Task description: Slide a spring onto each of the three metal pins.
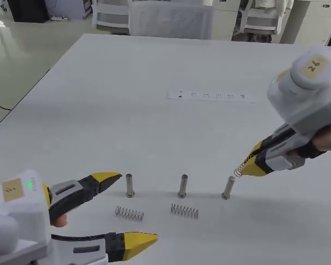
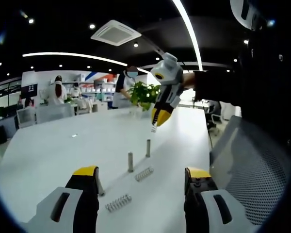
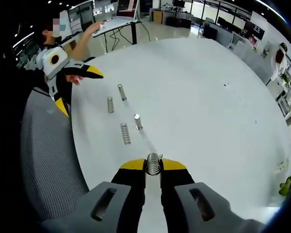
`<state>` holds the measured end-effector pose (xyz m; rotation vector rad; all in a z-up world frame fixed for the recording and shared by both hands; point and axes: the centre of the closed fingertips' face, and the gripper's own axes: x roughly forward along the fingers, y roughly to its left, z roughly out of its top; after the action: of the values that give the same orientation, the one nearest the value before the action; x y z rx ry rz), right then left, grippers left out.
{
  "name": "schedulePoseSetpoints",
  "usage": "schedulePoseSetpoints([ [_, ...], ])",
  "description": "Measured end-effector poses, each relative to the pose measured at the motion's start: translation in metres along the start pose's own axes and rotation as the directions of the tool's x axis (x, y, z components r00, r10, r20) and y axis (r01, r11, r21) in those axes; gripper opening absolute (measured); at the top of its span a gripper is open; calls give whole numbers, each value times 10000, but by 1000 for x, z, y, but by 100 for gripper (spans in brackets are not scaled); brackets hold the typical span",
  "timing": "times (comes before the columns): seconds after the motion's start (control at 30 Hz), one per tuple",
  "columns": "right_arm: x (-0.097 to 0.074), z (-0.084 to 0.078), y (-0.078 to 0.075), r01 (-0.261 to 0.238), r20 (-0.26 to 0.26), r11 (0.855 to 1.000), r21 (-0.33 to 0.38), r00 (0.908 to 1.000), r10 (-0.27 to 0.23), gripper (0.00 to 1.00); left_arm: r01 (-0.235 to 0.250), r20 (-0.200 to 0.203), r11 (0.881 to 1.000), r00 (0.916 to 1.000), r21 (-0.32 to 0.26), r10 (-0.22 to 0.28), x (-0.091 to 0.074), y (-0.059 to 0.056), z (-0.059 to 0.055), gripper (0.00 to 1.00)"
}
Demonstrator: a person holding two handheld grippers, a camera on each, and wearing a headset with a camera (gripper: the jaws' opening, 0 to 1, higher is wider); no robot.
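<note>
Pinching a small coiled steel spring [image 1: 239, 169], your right gripper [image 1: 251, 167] sits upper right of the rightmost grey metal pin [image 1: 228, 187]; left gripper [image 1: 138, 205] gapes empty.

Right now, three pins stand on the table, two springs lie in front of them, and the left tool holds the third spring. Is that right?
No: the right tool holds the third spring, as the right gripper view shows. The left tool is open and empty. The rest stands.
</note>
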<state>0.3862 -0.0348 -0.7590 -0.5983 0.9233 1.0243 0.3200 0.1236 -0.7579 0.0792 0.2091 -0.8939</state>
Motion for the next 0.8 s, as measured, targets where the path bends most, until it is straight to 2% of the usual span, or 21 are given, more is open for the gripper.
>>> schedulePoseSetpoints([
  [0.23, 3, 3, -1, -26, -140, 9999, -152, 9999, 24, 8, -298, -188, 9993, 9994, -227, 294, -4, 6, -5, 70],
  [0.6, 16, -2, -6, -84, -833, 9992, -397, 9965, 50, 8, -832, -741, 9927, 9943, -873, 768, -13, 19, -19, 74],
  [0.8, 22, -3, -8, -164, -1082, 9989, -431, 9941, 116, 8, -904, -922, 9904, 9925, -1043, 809, -14, 20, -23, 76],
])
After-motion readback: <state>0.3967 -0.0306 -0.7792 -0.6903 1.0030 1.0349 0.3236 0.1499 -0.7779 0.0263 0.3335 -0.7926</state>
